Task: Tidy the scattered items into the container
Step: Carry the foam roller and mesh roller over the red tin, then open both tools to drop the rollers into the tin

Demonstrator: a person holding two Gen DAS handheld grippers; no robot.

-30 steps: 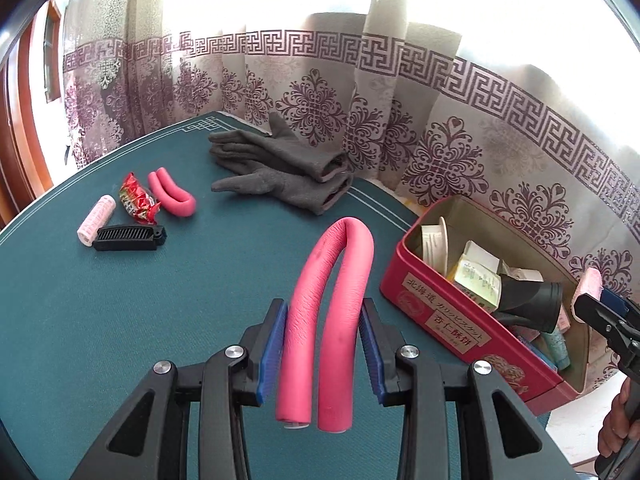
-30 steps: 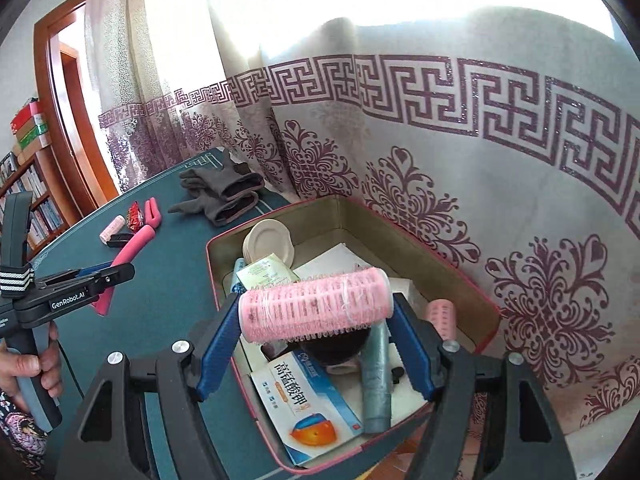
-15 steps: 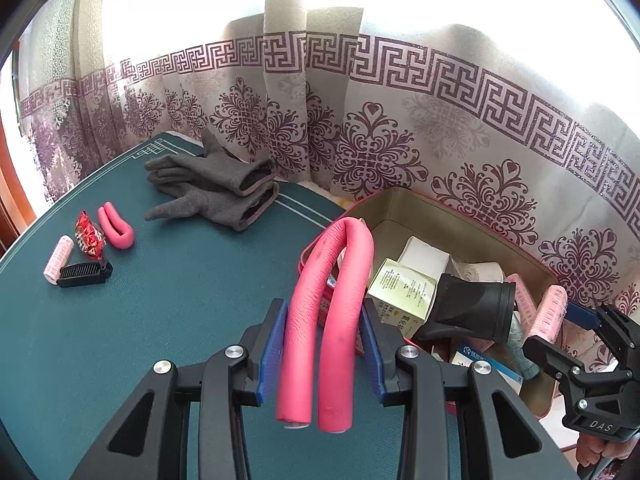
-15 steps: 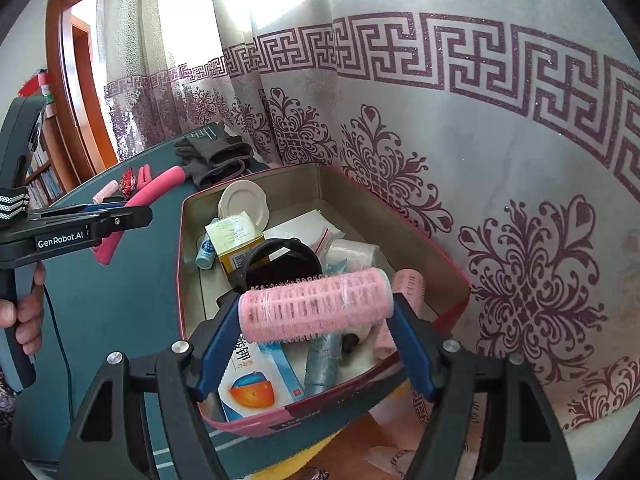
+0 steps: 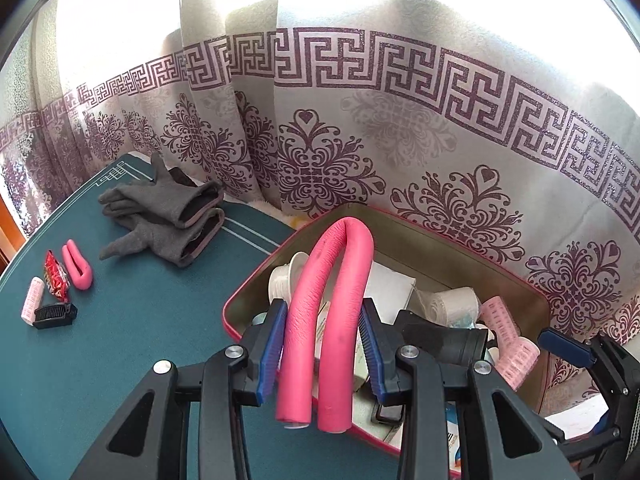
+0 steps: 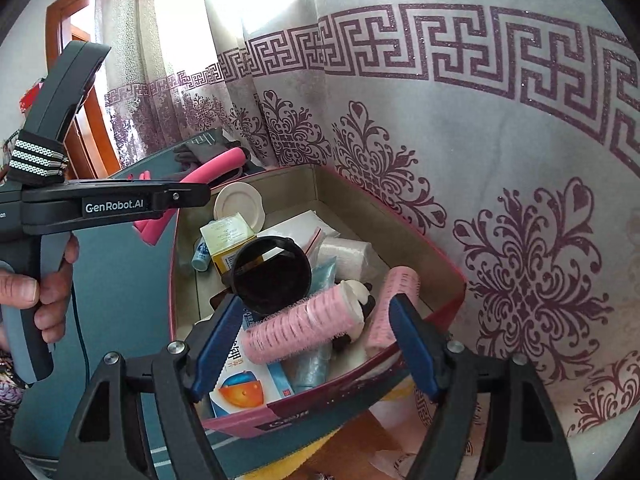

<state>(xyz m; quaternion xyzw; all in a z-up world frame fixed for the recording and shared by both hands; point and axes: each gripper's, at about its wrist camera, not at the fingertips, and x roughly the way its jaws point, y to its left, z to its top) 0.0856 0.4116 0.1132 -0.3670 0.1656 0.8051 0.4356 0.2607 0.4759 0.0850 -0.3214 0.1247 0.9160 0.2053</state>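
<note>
Right wrist view shows what has just changed: the pink hair roller [image 6: 302,326], which half a second ago was pinched between the blue pads, now lies free in the red tin [image 6: 432,248], tilted across a blue tube and a medicine box, with the right gripper [image 6: 314,344] spread wide around it and touching nothing. That item counts as delivered. A second pink roller [image 6: 394,304] leans against the tin's near right wall, beside a black round cap [image 6: 272,276].

Over the same second the left gripper [image 5: 322,354] has travelled from above the open table to the tin's near left rim [image 5: 256,276]. Its jaws are closed on the bent pink foam curler [image 5: 332,320], whose loop points out over the tin's contents while its two cut ends hang back toward the handle. From this angle I cannot say for sure whether the loop already clears the rim or rests on it.

To my judgement the next release belongs to the left side, once the curler is fully over the tin.

Work remains on the green table [image 5: 160,340]: grey gloves [image 5: 168,216], another pink foam curler [image 5: 78,266], a red snack packet [image 5: 56,280], a small pink roller [image 5: 33,300] and a black comb [image 5: 54,314] lie well apart from the tin.
</note>
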